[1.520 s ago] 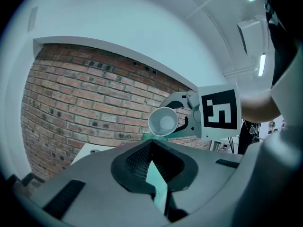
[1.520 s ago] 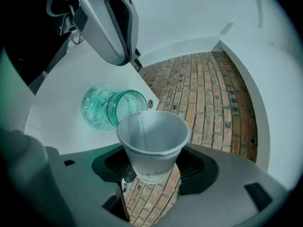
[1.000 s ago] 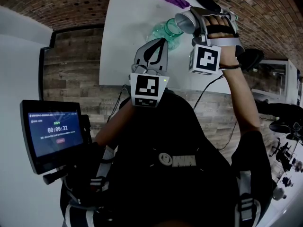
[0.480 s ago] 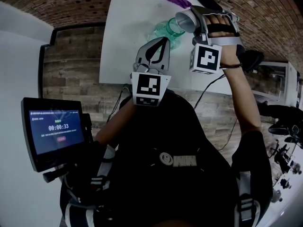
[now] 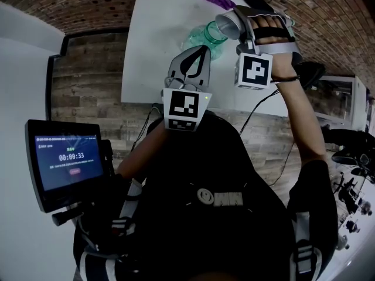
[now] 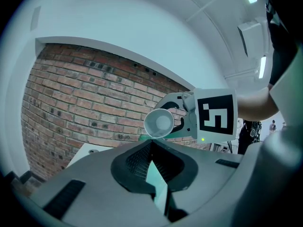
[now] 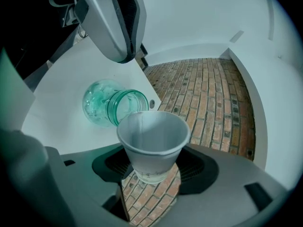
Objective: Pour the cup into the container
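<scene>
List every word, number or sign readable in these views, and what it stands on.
"00:00:33": on the screen, at the left of the head view.
Other lines on that screen: too small to read.
The logo on the person's dark top: blurred, unreadable.
The marker cubes: black-and-white patterns, no words.
The cup: faint marks near its base, unreadable.
</scene>
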{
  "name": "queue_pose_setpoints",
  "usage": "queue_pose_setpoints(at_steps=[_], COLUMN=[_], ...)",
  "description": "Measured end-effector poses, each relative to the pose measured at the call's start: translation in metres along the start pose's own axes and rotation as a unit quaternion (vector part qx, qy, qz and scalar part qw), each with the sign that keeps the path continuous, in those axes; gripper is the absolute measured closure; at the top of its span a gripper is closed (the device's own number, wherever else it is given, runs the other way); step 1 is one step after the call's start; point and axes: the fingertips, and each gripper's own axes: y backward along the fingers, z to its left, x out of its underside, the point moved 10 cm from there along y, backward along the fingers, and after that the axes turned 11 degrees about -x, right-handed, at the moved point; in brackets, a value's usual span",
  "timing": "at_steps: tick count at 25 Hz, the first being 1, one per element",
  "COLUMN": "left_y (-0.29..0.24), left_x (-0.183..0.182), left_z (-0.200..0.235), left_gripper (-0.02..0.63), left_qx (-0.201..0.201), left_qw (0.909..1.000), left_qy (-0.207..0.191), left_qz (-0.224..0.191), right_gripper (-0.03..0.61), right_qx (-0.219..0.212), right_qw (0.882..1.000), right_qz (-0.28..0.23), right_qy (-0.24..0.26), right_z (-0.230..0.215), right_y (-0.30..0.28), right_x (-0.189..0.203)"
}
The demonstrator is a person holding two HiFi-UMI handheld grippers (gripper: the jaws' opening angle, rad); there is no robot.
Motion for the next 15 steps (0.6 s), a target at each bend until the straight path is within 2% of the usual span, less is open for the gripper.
queue_pose_setpoints(at_steps=[15], left_y=[0.0004], left_x=[0.0015], left_z=[-0.0020], left_gripper=[0.614], left_qx=[0.002], left_qw=[1.0000], left_qy=[-0.001], left_qz=[0.000], right_gripper=[0.290], right_qx=[0.003], right_qw=[0.999], right_qz=[0.004], right_qy=[0.033], right_z=[-0.0025], right_y=[-0.0003], right_x=[-0.0018])
